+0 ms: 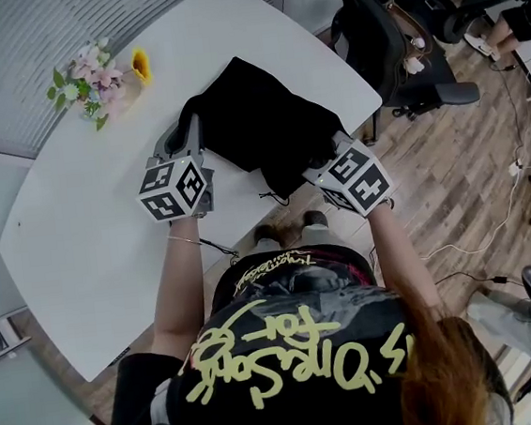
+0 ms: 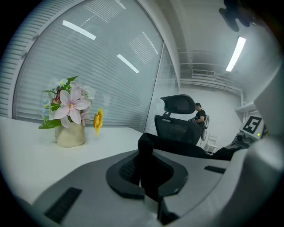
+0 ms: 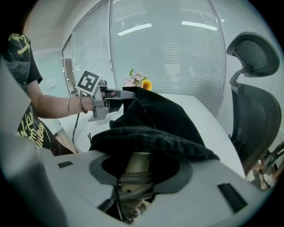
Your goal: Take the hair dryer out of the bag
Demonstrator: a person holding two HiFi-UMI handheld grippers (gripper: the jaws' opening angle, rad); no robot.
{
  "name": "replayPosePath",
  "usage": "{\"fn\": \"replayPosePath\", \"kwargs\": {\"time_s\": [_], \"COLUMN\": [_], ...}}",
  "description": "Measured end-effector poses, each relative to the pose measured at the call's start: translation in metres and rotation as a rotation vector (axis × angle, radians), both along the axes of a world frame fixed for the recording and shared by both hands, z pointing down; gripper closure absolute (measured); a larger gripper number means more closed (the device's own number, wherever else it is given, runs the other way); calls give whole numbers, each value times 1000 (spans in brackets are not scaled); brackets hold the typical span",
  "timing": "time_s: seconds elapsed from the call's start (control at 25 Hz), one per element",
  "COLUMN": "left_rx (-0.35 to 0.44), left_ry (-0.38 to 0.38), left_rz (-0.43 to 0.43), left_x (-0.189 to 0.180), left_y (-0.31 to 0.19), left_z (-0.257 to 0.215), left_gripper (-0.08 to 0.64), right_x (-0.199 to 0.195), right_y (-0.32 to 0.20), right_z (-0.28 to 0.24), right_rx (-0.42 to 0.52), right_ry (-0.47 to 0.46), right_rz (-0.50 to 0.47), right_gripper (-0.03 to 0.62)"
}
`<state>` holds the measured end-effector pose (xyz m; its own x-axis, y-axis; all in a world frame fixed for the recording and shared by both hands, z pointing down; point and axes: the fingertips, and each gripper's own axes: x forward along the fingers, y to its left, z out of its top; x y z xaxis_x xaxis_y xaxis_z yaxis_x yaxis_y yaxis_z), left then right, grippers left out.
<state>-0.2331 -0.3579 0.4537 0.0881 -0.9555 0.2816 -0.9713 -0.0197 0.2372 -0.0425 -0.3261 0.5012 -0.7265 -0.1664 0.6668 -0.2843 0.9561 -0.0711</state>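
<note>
Half done at best: the left gripper [image 1: 190,130] pinches the bag [image 1: 258,121] at nine o'clock; the right gripper [image 3: 137,174], at four o'clock, clamps the hair dryer [image 3: 136,165] by its handle, body still inside.

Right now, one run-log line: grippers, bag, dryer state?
left gripper: shut on bag | right gripper: shut on hair dryer handle | hair dryer: body hidden in bag | step: not yet out

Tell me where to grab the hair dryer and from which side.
Grip the hair dryer's cream handle, the only part poking out of the black bag's mouth; the rest is under fabric. Come from that open end, where the right gripper holds it. The left gripper pinches the bag.
</note>
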Motion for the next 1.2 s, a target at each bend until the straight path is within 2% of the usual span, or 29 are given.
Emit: {"fn": "replayPosePath", "kwargs": {"time_s": [0.32, 0.4, 0.48, 0.52, 0.68, 0.88, 1.2], "left_rx": [11, 15, 25, 26, 7, 4, -4], "left_ry": [14, 15, 55, 81, 108, 129, 108], "left_rz": [-27, -102, -191, -204, -179, -206, -215], "left_x": [-5, -18, -44, -54, -60, -65, -65], "left_y": [-1, 1, 7, 9, 15, 22, 25], "left_z": [2, 1, 1, 1, 5, 9, 10], "left_gripper": [558, 560, 560, 560, 560, 560, 558], "right_x": [2, 6, 13, 18, 33, 35, 46], "right_y": [11, 14, 13, 10, 3, 9, 14], "right_z": [-5, -5, -6, -5, -4, -4, -4], "right_rx": [23, 26, 18, 11, 15, 24, 57], "right_ry": [23, 32, 26, 20, 30, 36, 63], "right_rz": [-23, -26, -5, 13, 46, 33, -6], "right_gripper": [410, 411, 411, 411, 411, 411, 411]}}
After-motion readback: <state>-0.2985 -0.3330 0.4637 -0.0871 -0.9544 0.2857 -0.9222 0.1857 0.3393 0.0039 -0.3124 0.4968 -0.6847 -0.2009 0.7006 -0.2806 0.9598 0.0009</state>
